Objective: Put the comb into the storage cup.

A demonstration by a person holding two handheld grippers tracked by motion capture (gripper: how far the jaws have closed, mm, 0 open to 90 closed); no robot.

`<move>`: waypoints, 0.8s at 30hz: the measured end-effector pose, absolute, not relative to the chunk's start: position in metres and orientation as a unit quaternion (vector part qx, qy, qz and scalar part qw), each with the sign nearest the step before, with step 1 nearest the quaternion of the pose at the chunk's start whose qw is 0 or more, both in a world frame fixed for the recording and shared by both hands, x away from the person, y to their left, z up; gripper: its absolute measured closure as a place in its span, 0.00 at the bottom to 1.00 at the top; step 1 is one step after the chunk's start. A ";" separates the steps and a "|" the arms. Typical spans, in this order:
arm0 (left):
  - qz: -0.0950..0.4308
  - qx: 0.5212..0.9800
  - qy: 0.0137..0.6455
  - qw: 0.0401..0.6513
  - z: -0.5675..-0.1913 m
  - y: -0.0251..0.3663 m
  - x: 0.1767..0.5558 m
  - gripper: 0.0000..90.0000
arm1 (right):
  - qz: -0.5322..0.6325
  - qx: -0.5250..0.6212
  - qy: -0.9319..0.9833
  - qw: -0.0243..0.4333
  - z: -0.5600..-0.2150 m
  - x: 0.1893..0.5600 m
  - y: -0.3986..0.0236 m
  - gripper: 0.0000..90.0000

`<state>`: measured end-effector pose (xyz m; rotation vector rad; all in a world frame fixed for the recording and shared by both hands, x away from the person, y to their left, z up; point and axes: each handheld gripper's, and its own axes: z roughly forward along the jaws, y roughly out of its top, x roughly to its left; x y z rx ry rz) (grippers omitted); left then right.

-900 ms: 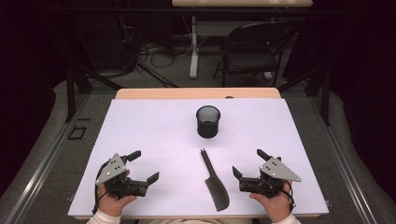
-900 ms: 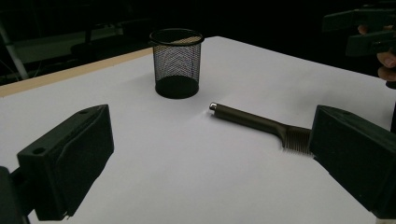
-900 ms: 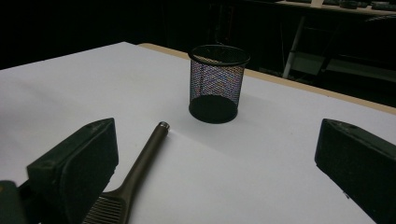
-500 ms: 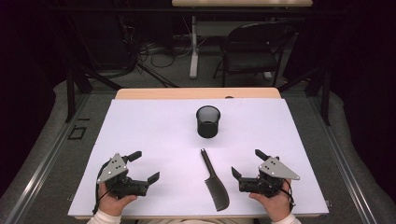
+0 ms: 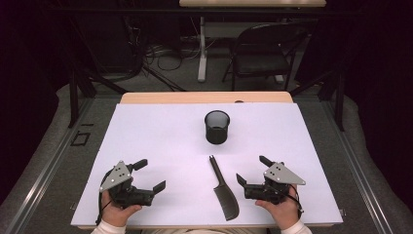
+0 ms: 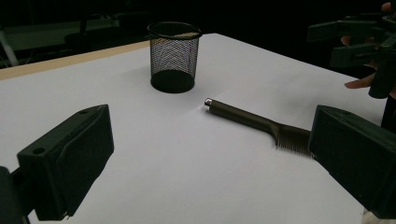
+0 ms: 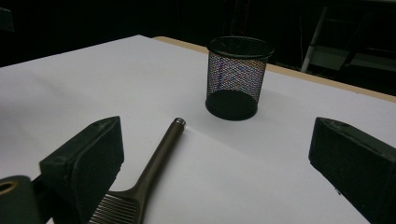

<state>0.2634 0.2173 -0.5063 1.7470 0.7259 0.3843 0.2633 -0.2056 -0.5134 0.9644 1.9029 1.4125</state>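
A dark comb lies flat on the white table sheet, its handle pointing at a black mesh cup that stands upright mid-table. My left gripper rests near the front left, jaws wide open and empty, aimed toward the comb. On the comb's other side my right gripper is open too, holding nothing. In the left gripper view the comb lies ahead between the jaws of the left gripper, with the cup beyond. The right gripper view has the comb by the left jaw of the right gripper, and the cup farther off.
The sheet covers a wooden table whose bare far edge shows. Behind it stand a dark folding chair and cables on the floor. The other hand's gripper shows at the upper right of the left gripper view.
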 end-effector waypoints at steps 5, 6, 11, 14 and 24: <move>0.163 0.746 0.310 0.566 -0.505 0.217 0.262 0.00 | 0.526 0.358 0.715 0.290 -0.514 0.265 -0.204 0.04; 0.162 0.747 0.311 0.565 -0.505 0.216 0.262 0.00 | 0.525 0.357 0.717 0.289 -0.514 0.265 -0.203 0.05; 0.161 0.751 0.314 0.559 -0.504 0.215 0.262 0.00 | 0.519 0.355 0.727 0.276 -0.513 0.265 -0.198 0.05; 0.158 0.751 0.313 0.559 -0.504 0.215 0.262 0.00 | 0.517 0.356 0.731 0.268 -0.512 0.266 -0.196 0.05; 0.156 0.753 0.314 0.557 -0.504 0.214 0.260 0.00 | 0.498 0.349 0.758 0.234 -0.508 0.273 -0.182 0.16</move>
